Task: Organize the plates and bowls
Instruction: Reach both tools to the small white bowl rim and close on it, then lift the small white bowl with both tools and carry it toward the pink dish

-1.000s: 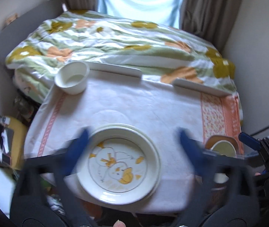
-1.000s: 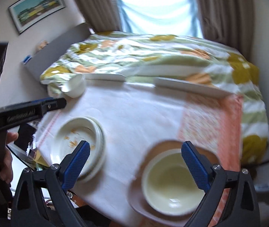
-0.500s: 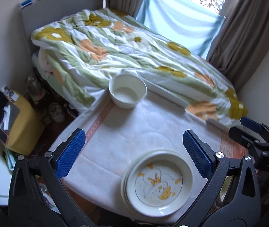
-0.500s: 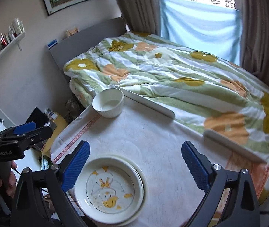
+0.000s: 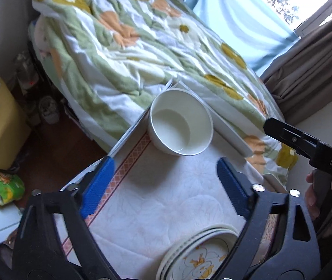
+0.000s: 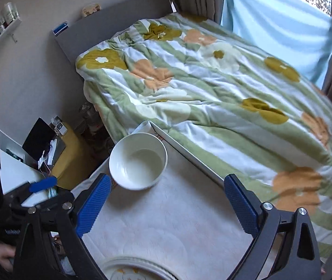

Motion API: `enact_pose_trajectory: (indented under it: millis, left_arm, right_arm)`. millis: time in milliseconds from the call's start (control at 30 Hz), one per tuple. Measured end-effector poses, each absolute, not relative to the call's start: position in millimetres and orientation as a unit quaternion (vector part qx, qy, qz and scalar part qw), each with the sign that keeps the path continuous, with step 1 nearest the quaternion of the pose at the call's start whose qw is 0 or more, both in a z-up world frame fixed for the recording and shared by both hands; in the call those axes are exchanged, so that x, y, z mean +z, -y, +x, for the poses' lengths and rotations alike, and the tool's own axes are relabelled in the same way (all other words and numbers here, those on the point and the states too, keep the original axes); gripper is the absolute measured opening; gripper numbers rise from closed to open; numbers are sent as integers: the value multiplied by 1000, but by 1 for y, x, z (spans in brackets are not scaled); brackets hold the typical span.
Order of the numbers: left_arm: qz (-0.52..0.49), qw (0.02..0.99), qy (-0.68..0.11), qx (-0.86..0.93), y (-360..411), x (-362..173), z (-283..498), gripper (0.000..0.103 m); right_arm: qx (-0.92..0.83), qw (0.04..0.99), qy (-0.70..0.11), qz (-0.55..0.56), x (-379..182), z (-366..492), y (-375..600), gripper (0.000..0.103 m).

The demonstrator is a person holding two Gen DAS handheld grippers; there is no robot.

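The left hand-held gripper hangs over the cloth-covered worktop with its blue pads spread and closing; nothing lies between them. Just beyond its tips, at twelve o'clock, stands the white bowl, deep, plain and empty, upright at the worktop's far corner beside the bed. At five o'clock, partly behind the right finger, sits the stack of plates, cream with a yellow duck drawing on the top one.

The right hand-held gripper is also spread wide with nothing in it; the white bowl stands near its left pad at eleven o'clock, and the stack of plates shows only its rim at six o'clock.

A second ago the left hand-held gripper framed the plates at its widest, with the bowl far off at ten o'clock; now the bowl fills the middle and the plates have slid to the bottom edge. The right one then hovered over another bowl on a brown plate, which is gone from view.
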State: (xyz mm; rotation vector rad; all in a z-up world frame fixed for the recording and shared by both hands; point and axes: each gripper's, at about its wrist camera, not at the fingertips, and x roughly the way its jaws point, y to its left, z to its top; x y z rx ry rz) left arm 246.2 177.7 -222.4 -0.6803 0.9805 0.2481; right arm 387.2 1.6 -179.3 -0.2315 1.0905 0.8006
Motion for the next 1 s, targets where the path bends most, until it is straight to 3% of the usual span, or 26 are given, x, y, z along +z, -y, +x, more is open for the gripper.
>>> enact_pose_trajectory:
  millis: [33,200,433,500,567,700,1000]
  left_arm:
    - [-323,816,-466,113,-180,-232,253,71]
    - [-328,806,-484,93,-184,-268,284,52]
    - [-330,800,-494,83,-191,-292,310,39]
    - [-329,800,-495,86,-194,-295,312,35]
    - [-327,800,-496,89,-196,-296,311,29]
    - [-323,802,-494,88,-199,-298,312,26]
    - [-291,812,-497,93,-195,-292,312,26]
  right_arm:
    - [370,767,-513,-103,-190,392,-8,94]
    - [370,737,-556,-105,-240,411,-33,63]
    - [373,712,-585,-109,-275,422,-48,43]
    - [375,707,-589,-108,-280,424,-51,33]
    - [377,706,-590,-108,-283,425,-54,32]
    - [377,703,-593,-112,-287,425,-59,16]
    - [367,709,-593,-107,-290,424,-59,11]
